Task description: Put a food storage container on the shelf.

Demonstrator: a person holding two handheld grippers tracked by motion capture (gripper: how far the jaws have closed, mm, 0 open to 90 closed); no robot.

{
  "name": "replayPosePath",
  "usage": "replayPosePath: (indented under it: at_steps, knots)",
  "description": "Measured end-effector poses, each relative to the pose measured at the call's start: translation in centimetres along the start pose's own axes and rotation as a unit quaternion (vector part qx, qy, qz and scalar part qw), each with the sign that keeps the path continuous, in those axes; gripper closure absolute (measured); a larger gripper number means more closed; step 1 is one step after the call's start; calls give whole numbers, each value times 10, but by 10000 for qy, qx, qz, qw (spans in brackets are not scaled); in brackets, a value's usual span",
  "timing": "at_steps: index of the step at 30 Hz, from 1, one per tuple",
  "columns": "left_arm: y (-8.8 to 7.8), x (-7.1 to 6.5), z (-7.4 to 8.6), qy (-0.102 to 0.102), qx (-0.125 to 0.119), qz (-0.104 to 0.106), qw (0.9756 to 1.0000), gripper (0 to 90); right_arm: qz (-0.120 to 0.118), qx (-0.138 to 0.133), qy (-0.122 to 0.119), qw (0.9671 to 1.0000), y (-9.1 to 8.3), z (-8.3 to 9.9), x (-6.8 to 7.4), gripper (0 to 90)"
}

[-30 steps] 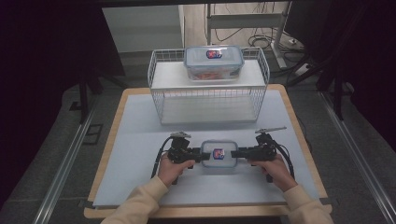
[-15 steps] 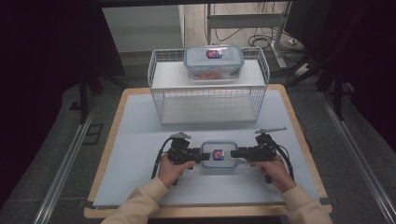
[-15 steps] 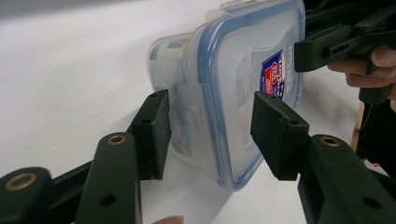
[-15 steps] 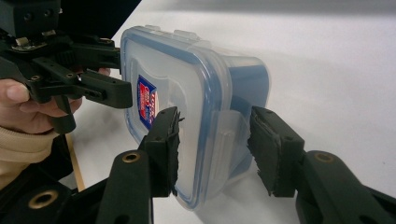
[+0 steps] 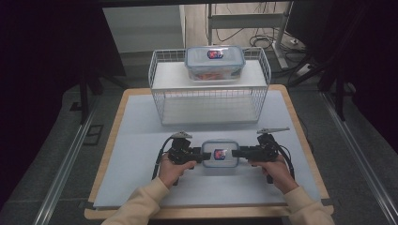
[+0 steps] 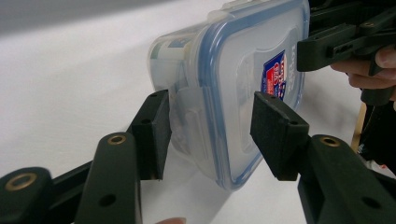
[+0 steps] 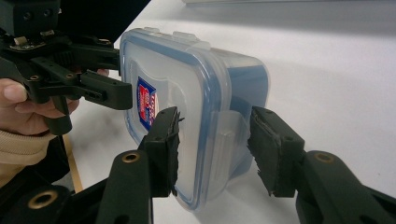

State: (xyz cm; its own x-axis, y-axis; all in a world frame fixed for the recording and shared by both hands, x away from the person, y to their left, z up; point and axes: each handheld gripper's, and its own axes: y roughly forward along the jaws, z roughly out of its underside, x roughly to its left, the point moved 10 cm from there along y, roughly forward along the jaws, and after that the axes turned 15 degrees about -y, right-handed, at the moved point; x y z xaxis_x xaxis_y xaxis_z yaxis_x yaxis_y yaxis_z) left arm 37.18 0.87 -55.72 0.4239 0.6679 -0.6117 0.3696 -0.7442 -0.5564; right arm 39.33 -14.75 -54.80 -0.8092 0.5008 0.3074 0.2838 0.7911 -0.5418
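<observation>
Both grippers, left [image 5: 201, 155] and right [image 5: 234, 153], clamp the end latches of the small clear blue-rimmed plastic container [image 5: 219, 153] near the worktop's front edge. A good lift keeps both hands level and rises in sync, so the box neither tilts nor slips.

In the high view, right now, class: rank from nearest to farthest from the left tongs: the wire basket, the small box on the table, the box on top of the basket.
1. Small box: directly beside the left tongs, between both tools.
2. Wire basket: farther back, centre of table.
3. Box on the basket: on top, at the back.
</observation>
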Motion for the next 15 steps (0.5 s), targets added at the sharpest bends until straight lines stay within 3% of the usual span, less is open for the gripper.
replayPosePath:
  at_steps: [15]
  knots:
    - [-15, -12, -14, 210, -160, -17, 9996, 491, 113, -203, -302, 9993, -10, -19, 9, 534]
